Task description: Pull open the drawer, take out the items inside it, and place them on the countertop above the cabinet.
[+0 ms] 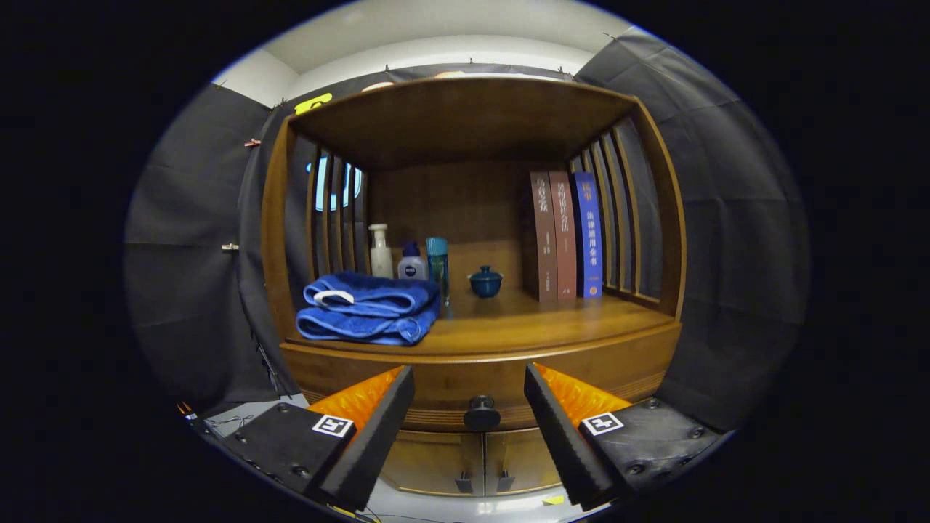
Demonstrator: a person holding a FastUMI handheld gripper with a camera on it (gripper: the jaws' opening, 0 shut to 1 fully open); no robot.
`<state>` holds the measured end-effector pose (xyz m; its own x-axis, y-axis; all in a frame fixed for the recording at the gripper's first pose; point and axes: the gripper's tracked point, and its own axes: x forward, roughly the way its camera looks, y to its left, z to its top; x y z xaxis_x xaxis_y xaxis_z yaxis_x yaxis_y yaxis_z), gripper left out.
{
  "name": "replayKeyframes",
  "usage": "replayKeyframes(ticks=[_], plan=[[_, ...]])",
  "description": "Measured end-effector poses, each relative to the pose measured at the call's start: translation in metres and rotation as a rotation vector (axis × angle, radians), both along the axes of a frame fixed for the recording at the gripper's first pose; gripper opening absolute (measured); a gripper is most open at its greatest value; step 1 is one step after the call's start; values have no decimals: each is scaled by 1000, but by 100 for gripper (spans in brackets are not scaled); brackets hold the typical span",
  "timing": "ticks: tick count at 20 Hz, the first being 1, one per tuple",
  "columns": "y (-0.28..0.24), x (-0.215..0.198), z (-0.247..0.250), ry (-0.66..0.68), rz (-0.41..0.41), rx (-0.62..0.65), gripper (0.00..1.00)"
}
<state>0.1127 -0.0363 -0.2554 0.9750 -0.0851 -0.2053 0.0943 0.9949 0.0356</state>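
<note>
A wooden cabinet stands in front of me with a closed drawer (450, 388) under its countertop (538, 323). The drawer's round dark knob (482, 413) sits just ahead of my gripper (470, 385), between the two fingertips and a little below them. The fingers are spread wide apart and touch nothing. What the drawer holds is hidden.
On the countertop a folded blue towel (367, 307) lies at the left, with a white pump bottle (380, 253), a small lotion bottle (412, 264) and a blue tube (437, 267) behind it. A small blue lidded pot (485, 281) and three upright books (566, 234) stand further right. Two cupboard doors (479, 457) sit below the drawer.
</note>
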Motion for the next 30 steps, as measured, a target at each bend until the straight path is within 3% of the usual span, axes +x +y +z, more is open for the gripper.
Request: replayKeyframes(ticks=[8,12,17,30], plan=[[-6,31,-86,51,-10,-10,96],[-11,35,-103,59,-29,-17,78],[-15,38,-108,48,-32,6,45],[-15,25,-103,50,-11,1,45]])
